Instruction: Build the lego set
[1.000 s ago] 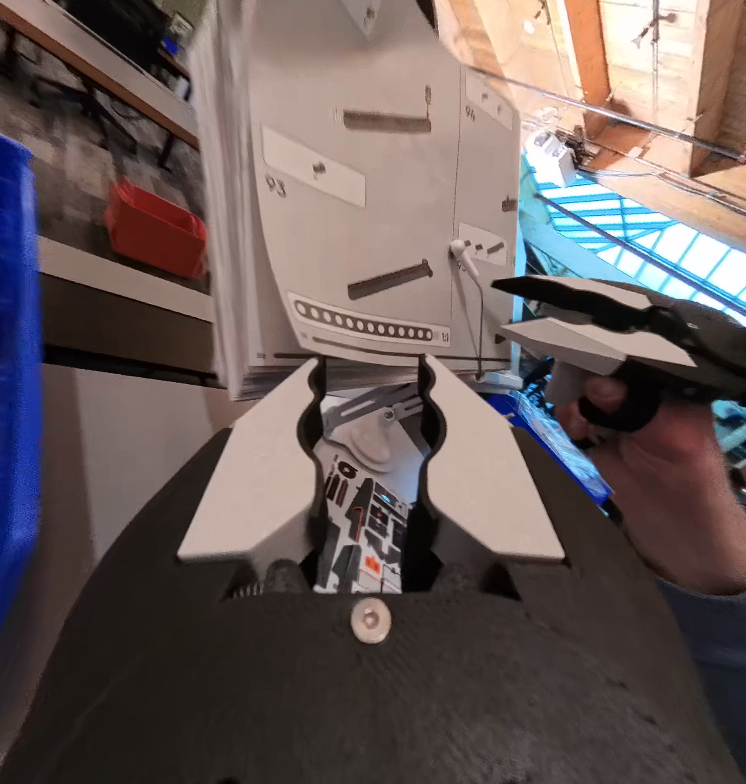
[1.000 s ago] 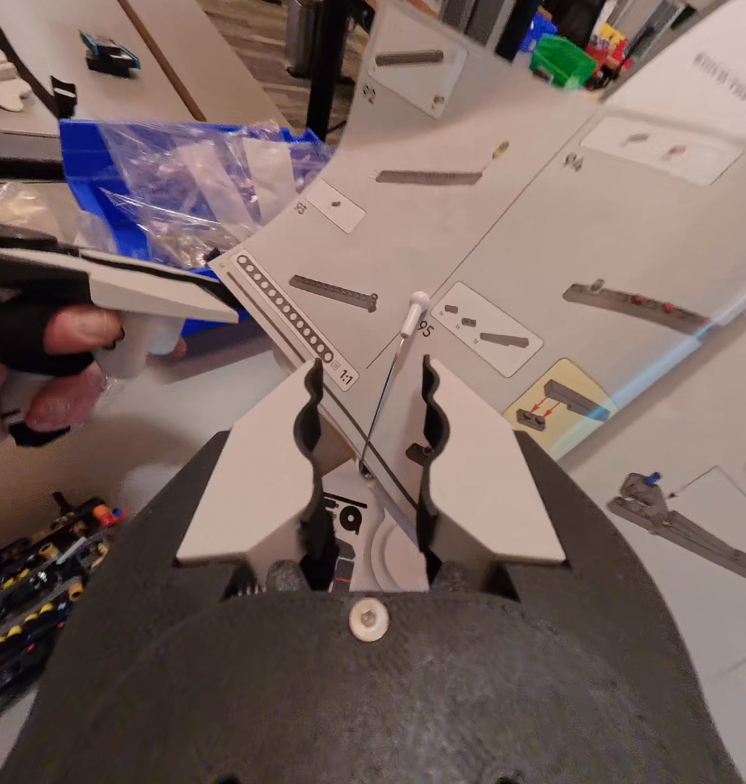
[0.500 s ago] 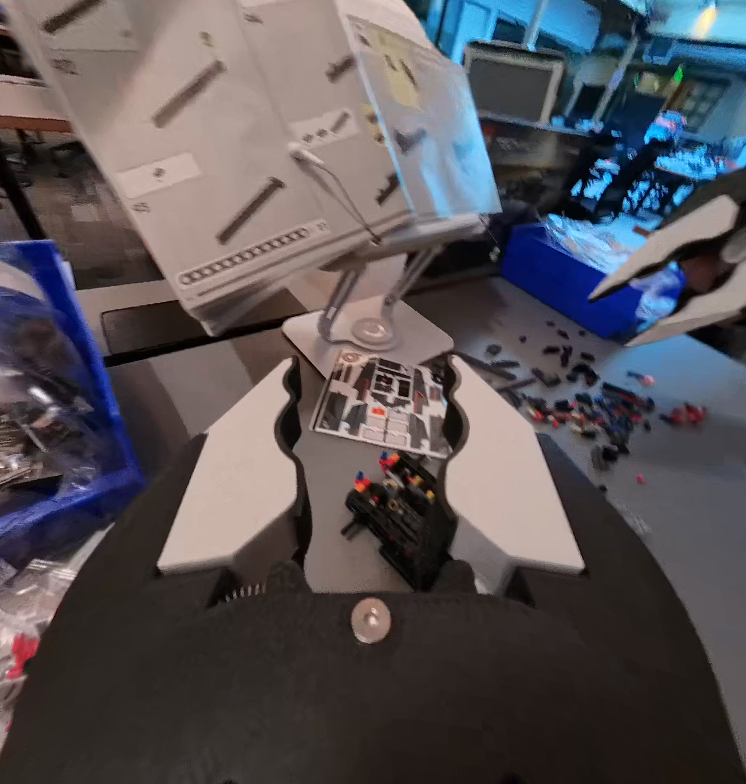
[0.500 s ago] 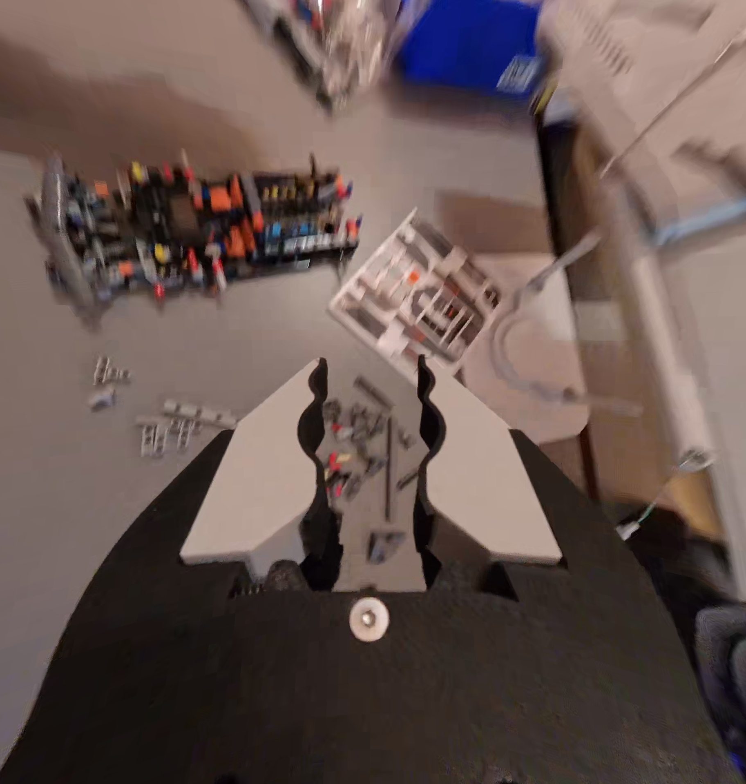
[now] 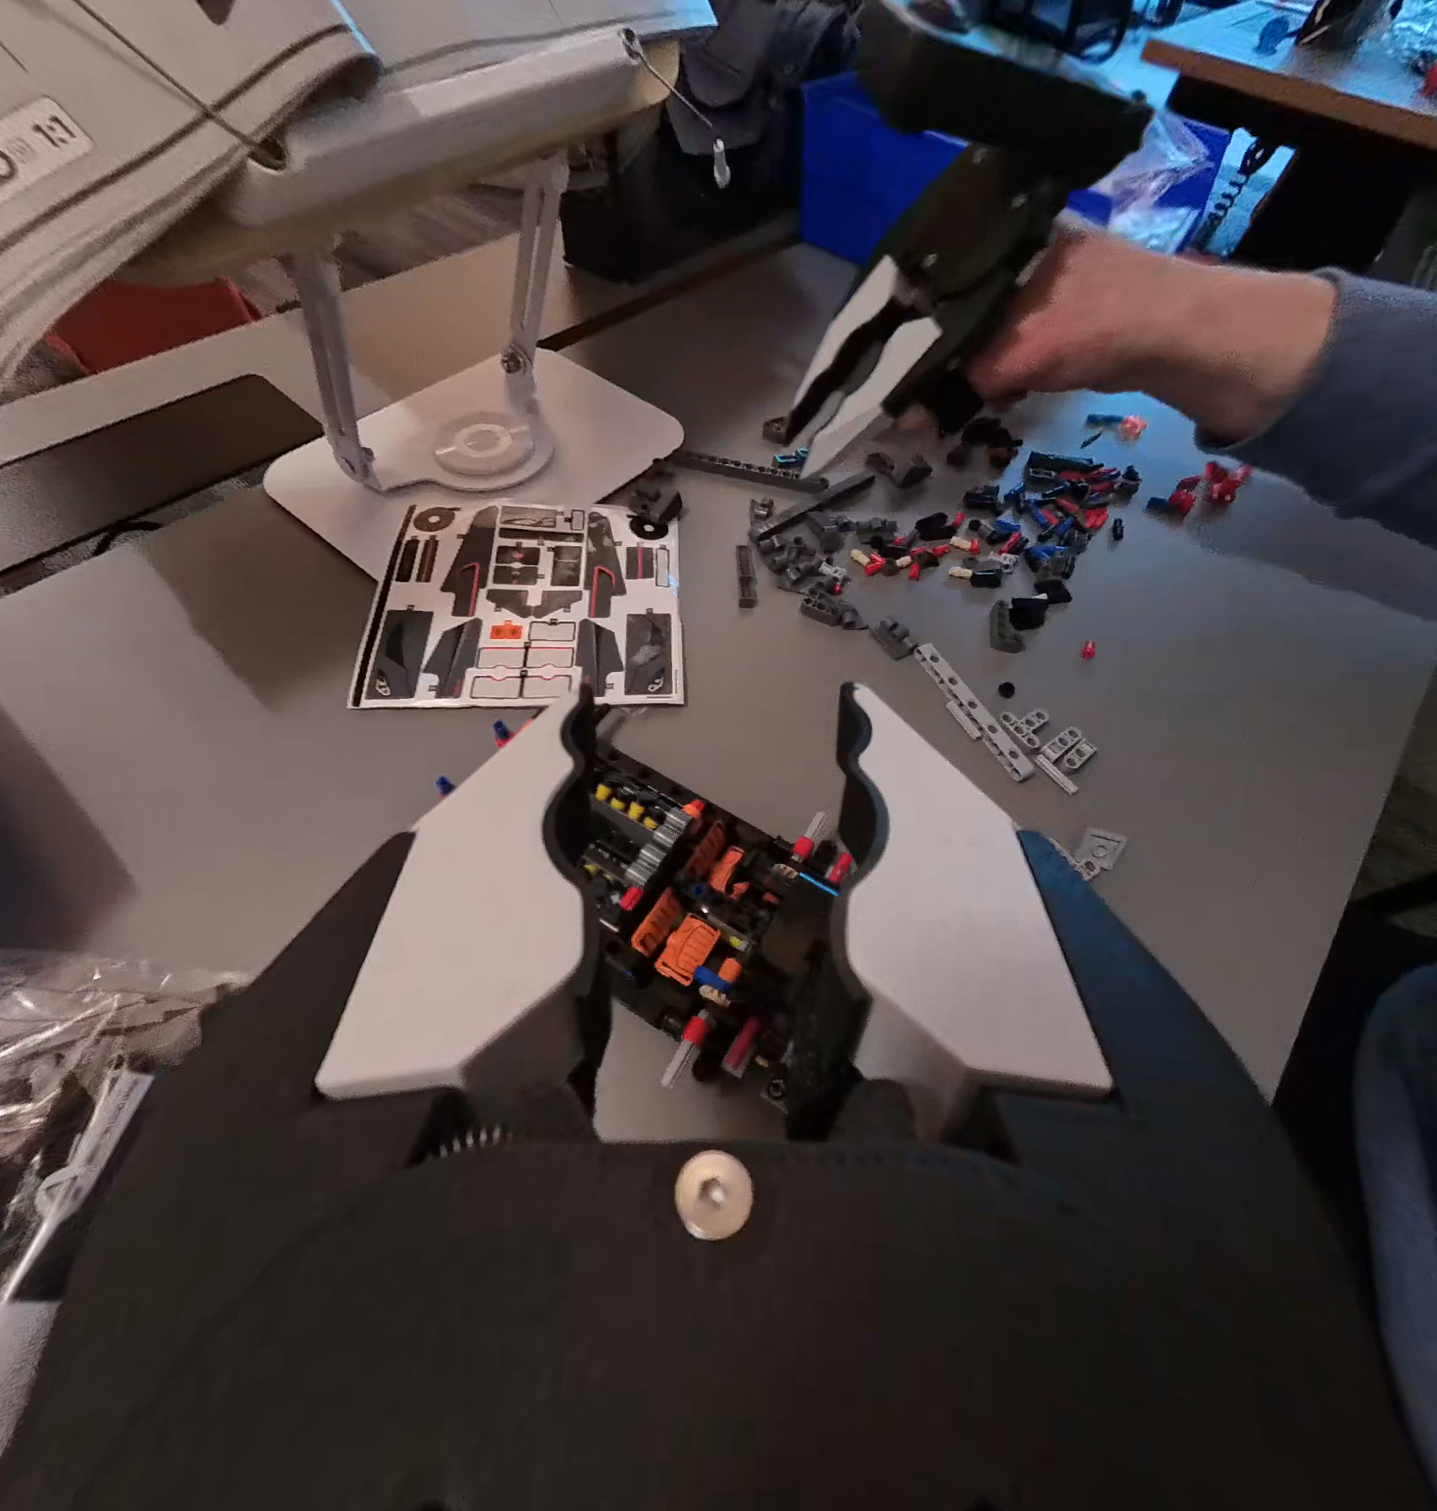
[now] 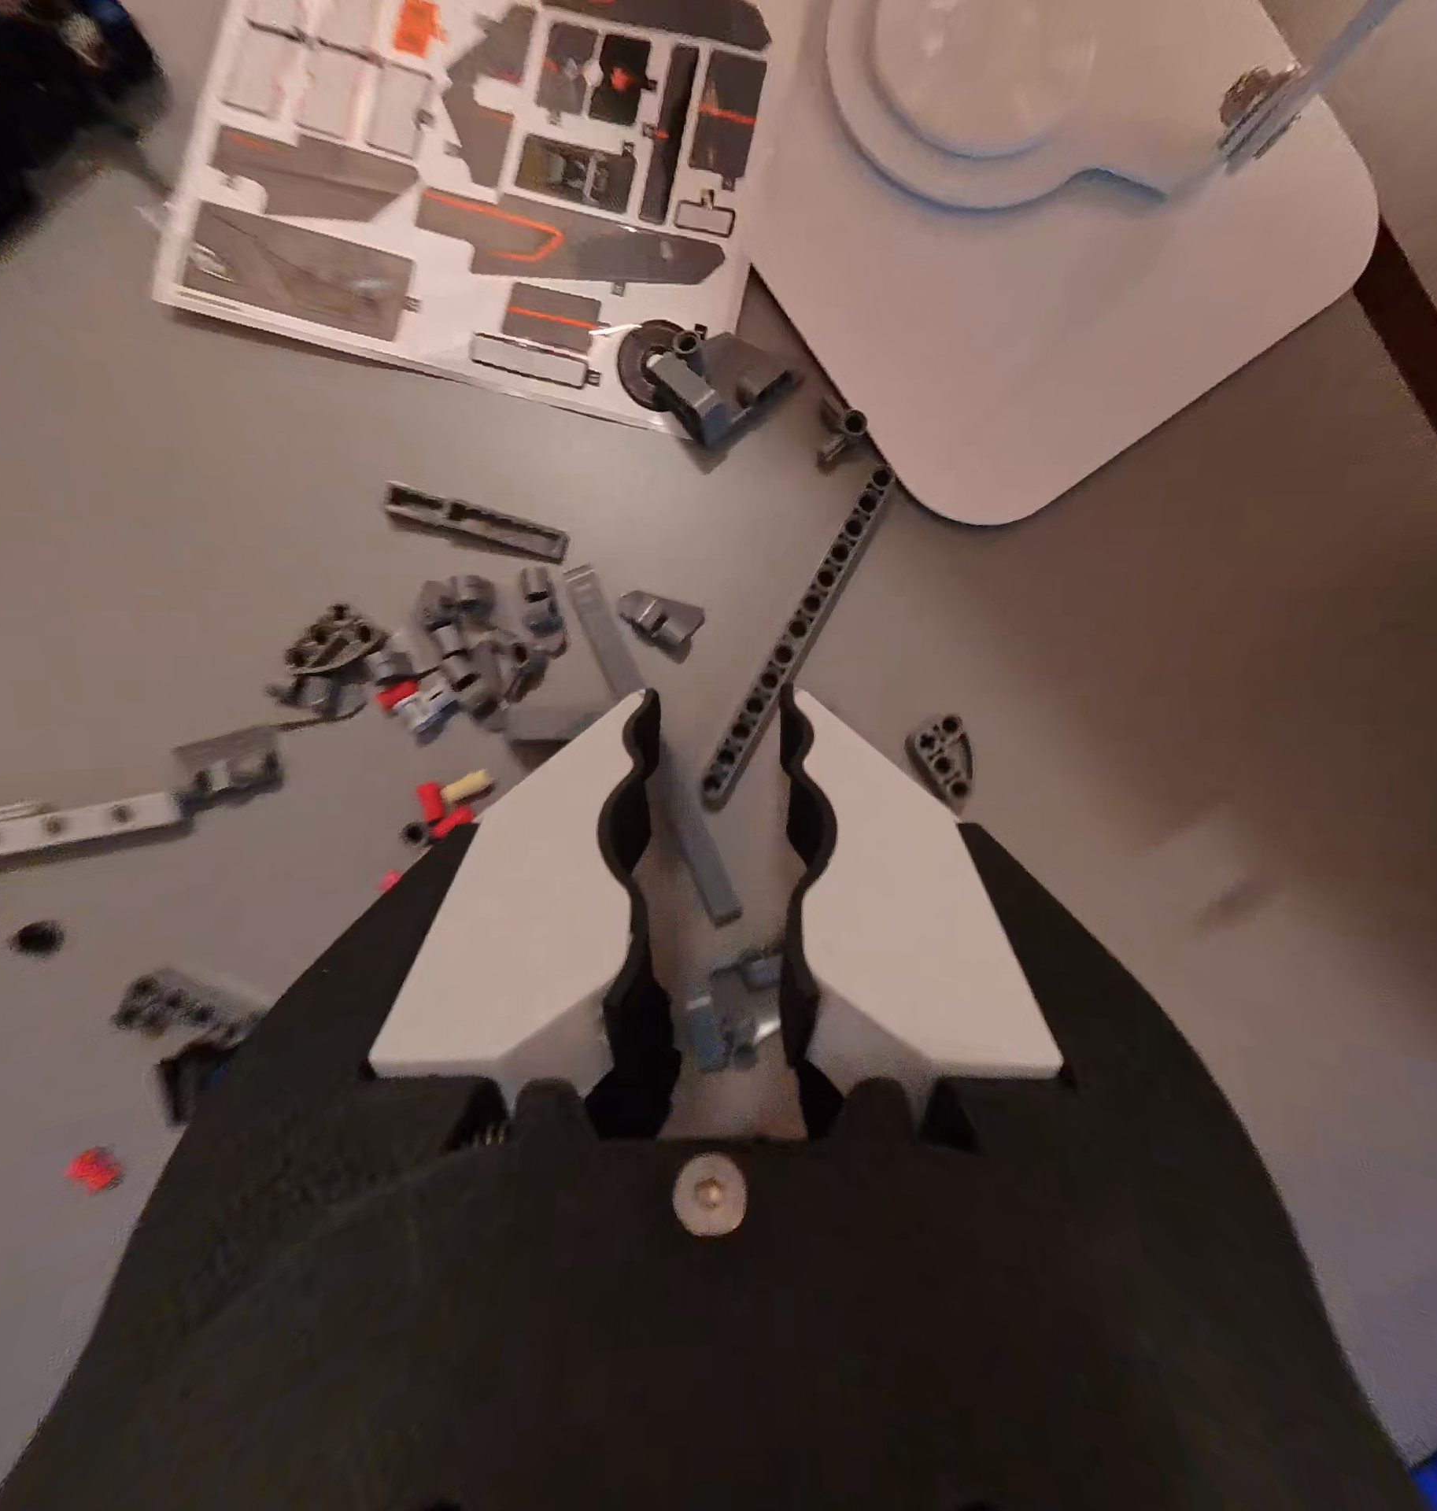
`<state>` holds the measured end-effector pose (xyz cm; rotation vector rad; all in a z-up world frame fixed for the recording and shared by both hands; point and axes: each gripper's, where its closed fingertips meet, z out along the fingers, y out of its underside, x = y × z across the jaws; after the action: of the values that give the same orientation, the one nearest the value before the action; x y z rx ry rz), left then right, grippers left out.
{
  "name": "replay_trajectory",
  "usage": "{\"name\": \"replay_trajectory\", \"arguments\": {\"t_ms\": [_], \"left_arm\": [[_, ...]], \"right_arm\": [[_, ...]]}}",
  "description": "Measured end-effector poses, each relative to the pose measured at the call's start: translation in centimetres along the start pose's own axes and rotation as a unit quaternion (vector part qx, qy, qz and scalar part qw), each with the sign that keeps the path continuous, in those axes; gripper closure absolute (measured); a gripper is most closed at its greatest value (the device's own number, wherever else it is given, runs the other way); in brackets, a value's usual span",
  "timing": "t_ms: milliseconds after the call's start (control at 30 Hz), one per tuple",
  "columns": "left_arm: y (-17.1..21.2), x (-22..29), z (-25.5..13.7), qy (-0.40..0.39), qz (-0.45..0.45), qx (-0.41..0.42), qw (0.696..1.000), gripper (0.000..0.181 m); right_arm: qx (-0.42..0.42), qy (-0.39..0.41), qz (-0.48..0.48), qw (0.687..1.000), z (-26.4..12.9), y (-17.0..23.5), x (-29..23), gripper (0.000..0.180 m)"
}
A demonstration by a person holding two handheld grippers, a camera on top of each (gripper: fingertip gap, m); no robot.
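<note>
Hovering spread and empty: left gripper (image 5: 711,740) over the half-built lego model (image 5: 699,924), likely readying to steady it. Pointing down, fingers parted and holding nothing: right gripper (image 6: 715,719) above the long grey beam (image 6: 805,629) among loose pieces (image 6: 453,654), seemingly picking the next part. Lying alongside, within reach: sticker sheet (image 6: 421,188), stand base (image 6: 1067,327).

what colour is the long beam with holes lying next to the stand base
Dark grey. The long beam shows best in the right wrist view, running from the white stand base toward the right gripper.

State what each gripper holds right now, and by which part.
Nothing is held. The left gripper is open above the partly built model; the right gripper is open over the long grey beam.
</note>
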<state>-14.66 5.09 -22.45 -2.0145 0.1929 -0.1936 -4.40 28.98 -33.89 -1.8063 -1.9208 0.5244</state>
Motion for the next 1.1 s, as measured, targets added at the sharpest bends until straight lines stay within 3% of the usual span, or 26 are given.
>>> {"name": "replay_trajectory", "arguments": {"t_ms": [167,333,500,700,833,1100], "left_arm": [[1.0,1.4,0.9,0.008,0.01,-0.017,1.0,0.123],[1.8,2.2,1.1,0.018,0.009,-0.021,1.0,0.124],[2.4,2.4,1.0,0.027,0.003,-0.017,0.999,0.125],[2.6,5.0,0.9,0.048,0.021,-0.022,0.998,0.125],[4.1,8.3,2.4,0.049,0.111,-0.091,0.988,0.123],[7.0,12.6,6.0,0.094,0.195,-0.174,0.961,0.126]], "right_arm": [[-0.004,0.054,-0.003,0.999,3.0,-0.7,2.1,0.144],[-0.001,0.003,0.033,0.999,3.6,-1.2,1.5,0.175],[0.021,-0.026,0.045,0.998,2.9,-1.6,1.3,0.176],[0.08,-0.048,0.009,0.996,-2.1,-3.1,-0.3,0.176],[0.09,-0.081,-0.057,0.991,-6.6,-2.4,-4.2,0.176],[0.024,-0.148,-0.179,0.972,-11.4,4.7,-13.3,0.176]]}}
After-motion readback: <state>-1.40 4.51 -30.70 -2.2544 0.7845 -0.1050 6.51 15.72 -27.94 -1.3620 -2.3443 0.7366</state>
